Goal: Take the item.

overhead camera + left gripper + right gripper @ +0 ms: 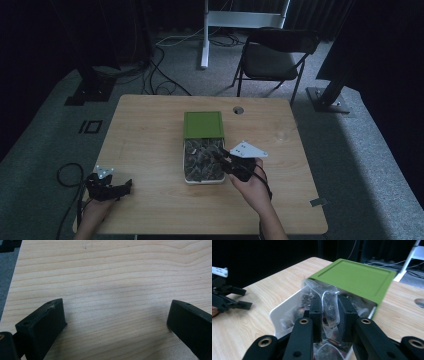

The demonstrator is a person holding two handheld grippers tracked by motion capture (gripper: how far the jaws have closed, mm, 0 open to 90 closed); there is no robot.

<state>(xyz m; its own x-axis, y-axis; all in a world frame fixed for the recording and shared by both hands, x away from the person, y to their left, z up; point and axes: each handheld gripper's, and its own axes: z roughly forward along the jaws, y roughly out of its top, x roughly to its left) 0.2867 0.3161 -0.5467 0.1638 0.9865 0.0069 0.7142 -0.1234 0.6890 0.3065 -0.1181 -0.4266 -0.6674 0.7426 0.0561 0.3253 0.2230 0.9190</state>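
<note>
A white box [186, 150] of several tea bags sits mid-table, its green lid [203, 124] slid back over the far half. My right gripper [221, 154] reaches over the box's right edge. In the right gripper view its jaws are shut on a clear tea bag [329, 305] of dark tea, held above the box [284, 308] in front of the green lid [359, 277]. My left gripper [125, 186] rests near the table's front left corner. In the left gripper view it [115, 315] stands open over bare wood.
The wooden table [145, 140] has a cable hole [238, 109] at the back. A folding chair [272, 55] and a white stand [205, 35] are on the floor behind it. Cables trail on the carpet at left [67, 175].
</note>
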